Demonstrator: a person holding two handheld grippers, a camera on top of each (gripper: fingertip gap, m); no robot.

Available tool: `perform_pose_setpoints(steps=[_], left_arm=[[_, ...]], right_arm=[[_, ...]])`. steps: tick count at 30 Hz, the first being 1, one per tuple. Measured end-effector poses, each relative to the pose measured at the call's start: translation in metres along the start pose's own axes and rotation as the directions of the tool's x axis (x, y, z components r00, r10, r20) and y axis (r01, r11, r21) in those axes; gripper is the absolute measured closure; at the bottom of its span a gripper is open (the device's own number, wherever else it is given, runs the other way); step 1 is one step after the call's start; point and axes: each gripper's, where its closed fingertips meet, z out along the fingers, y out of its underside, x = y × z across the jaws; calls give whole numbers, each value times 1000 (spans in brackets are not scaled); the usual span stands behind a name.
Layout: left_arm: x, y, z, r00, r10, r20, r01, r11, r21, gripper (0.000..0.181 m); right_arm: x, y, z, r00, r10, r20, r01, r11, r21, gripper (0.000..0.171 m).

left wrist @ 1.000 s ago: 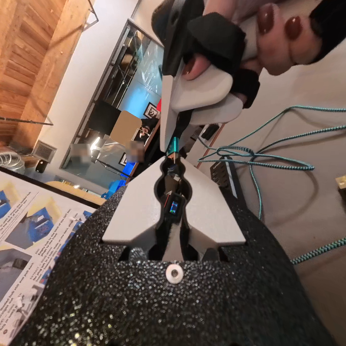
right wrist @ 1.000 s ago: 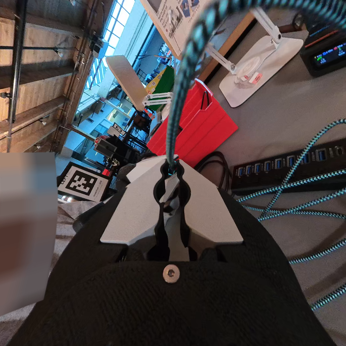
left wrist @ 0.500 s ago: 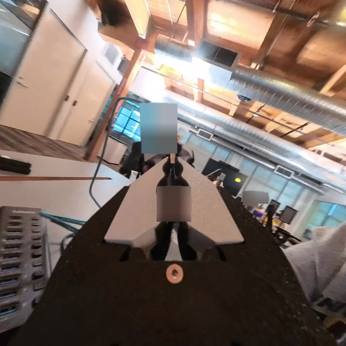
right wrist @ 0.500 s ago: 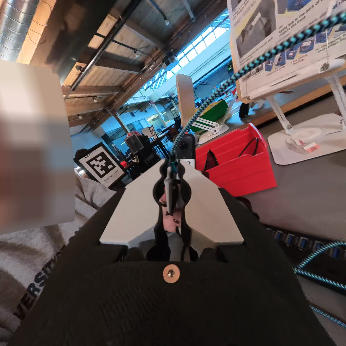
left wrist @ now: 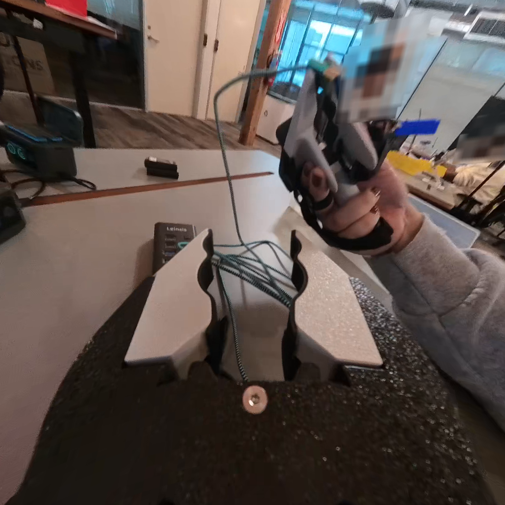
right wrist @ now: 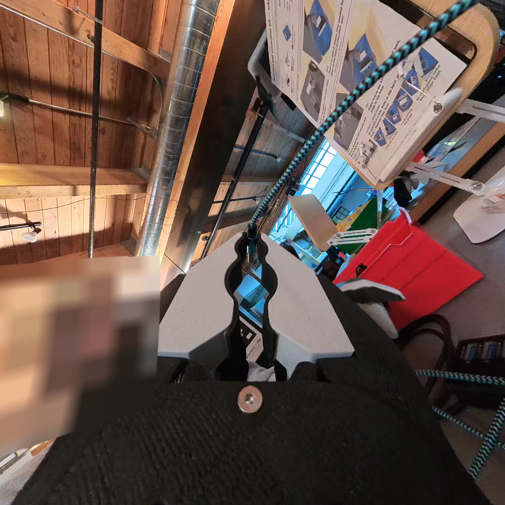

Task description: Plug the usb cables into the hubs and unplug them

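Left wrist view shows our left gripper (left wrist: 251,246) with its grey fingers spread wide and nothing between them, hovering over the pale grey counter (left wrist: 68,273). Beyond the fingertips lies the black multi-port usb hub (left wrist: 172,243), with a tangle of teal-and-black braided usb cables (left wrist: 254,270) fanning across the counter just beside it; at least one seems plugged in, though blur keeps us from being sure. Our right gripper (left wrist: 323,69) is raised well above the counter on the right, pointing upward, and one cable rises from the tangle up to its tip. Right wrist view confirms it: the right gripper (right wrist: 252,247) is clamped on the teal metal plug (right wrist: 250,241) of that braided cable (right wrist: 336,109), tilted toward the ceiling, with a red plastic bin (right wrist: 410,267) well off to the side. We judge the step in hand to be carrying a free plug toward insertion. Next, the right gripper needs to swing down, level the plug with an empty port, and push straight in, while the left could steady the hub.
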Motion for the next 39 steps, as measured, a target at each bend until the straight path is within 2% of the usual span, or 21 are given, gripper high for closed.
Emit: perform_pose_setpoints(steps=[2,6,8,9,11,13,16,19,21,22,23,24,26,28,31,33,35,36,37,39], left_arm=[[-3,11,5,999,32,25,-31,998,-53,125],[-6,14,5,996,76,51,-72,995,-72,125],[-13,14,3,992,96,84,-89,992,-86,124],[-19,16,1,988,112,108,-101,989,-104,124],[-31,21,-2,977,141,157,-117,982,-151,122],[-37,25,-2,971,154,181,-121,976,-182,121],[-38,29,0,969,164,187,-124,970,-207,121],[-39,38,3,967,172,188,-123,962,-245,120],[-41,45,4,964,182,195,-122,951,-283,119],[-42,48,5,962,187,196,-123,946,-301,117],[-42,53,5,962,191,194,-122,939,-321,115],[-42,57,5,961,201,193,-126,931,-344,113],[-47,64,2,950,238,202,-147,912,-384,110],[-50,70,1,946,254,202,-156,900,-406,110],[-48,73,2,948,252,195,-153,896,-416,111],[-48,74,2,943,272,194,-169,890,-425,112],[-49,76,1,938,289,193,-184,884,-431,113],[-49,76,1,935,297,194,-190,881,-434,114],[-49,76,0,932,304,196,-195,878,-437,115],[-49,77,0,925,322,200,-208,873,-442,115]], right_arm=[[-2,0,0,1000,-12,-3,12,1000,-3,167],[-11,-7,-4,998,-59,-33,59,998,13,167],[-19,-15,-9,972,-180,-152,184,983,12,167],[-27,-21,-13,932,-277,-234,283,959,-9,167],[-47,-41,-26,788,-457,-412,476,877,-63,167],[-76,-71,-37,616,-573,-541,612,780,-129,167],[-118,-126,-51,272,-673,-688,725,613,-313,167],[-166,-177,-43,-64,-717,-694,758,417,-501,167],[-191,-203,-33,-299,-707,-641,731,262,-630,167],[-197,-210,-26,-362,-703,-612,717,209,-664,167],[-197,-214,-18,-388,-710,-588,718,166,-675,167],[-189,-216,-14,-381,-719,-582,724,159,-671,167],[-158,-208,-11,-266,-744,-613,756,234,-611,167],[-122,-186,-10,-138,-758,-637,801,293,-522,167],[-56,-144,-21,-16,-755,-656,818,367,-443,167],[-10,-115,-30,95,-744,-661,807,446,-387,167],[29,-90,-34,298,-704,-645,770,577,-274,167],[43,-79,-34,454,-651,-608,715,674,-187,167],[54,-72,-34,613,-561,-556,627,774,-90,167],[68,-71,-40,832,-332,-444,410,908,90,167]])
